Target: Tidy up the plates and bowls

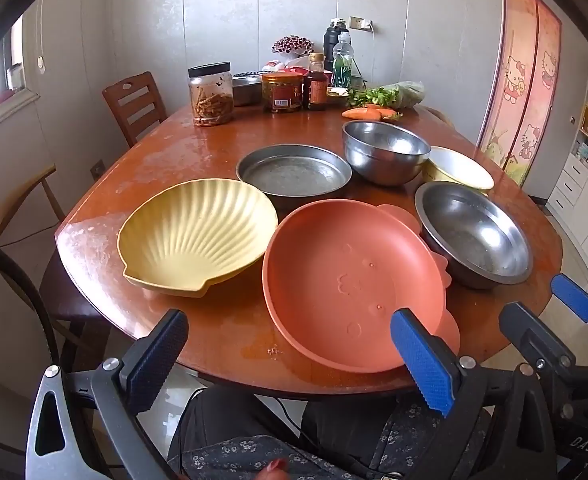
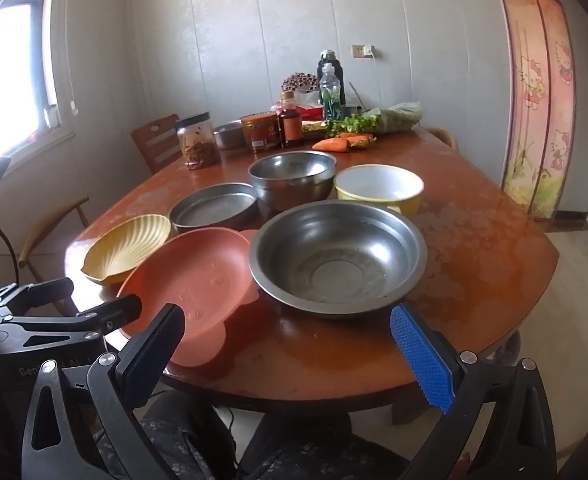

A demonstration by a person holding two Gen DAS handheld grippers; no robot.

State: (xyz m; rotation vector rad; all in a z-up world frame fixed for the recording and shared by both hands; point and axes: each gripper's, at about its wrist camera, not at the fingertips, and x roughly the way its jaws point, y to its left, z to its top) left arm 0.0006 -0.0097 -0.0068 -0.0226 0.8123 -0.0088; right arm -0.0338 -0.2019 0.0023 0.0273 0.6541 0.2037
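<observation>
Although six vessels wait on the wooden table (image 1: 197,148), none is nested in another, so the sorting looks not yet begun. In the left wrist view the orange plate (image 1: 346,280) lies nearest, at about 6 o'clock on the tabletop, its near rim just past the left gripper (image 1: 289,344), whose jaws stand wide apart with nothing between them. The yellow shell dish (image 1: 197,236) sits at 9 o'clock of that plate, close beside it, and the flat metal pan (image 1: 294,172) lies at 12 o'clock. A wide steel bowl (image 2: 338,256) lies at 3 o'clock of the orange plate, overlapping its edge in the right wrist view; I cannot tell whether they touch. The right gripper (image 2: 289,340) hovers at the table's near edge before that bowl, likewise spread and empty. Farther back stand a deep steel bowl (image 2: 291,178) and a yellow bowl with white inside (image 2: 378,186), side by side. Judging from this, everything remains: stacking bowls with bowls and gathering the plates.
</observation>
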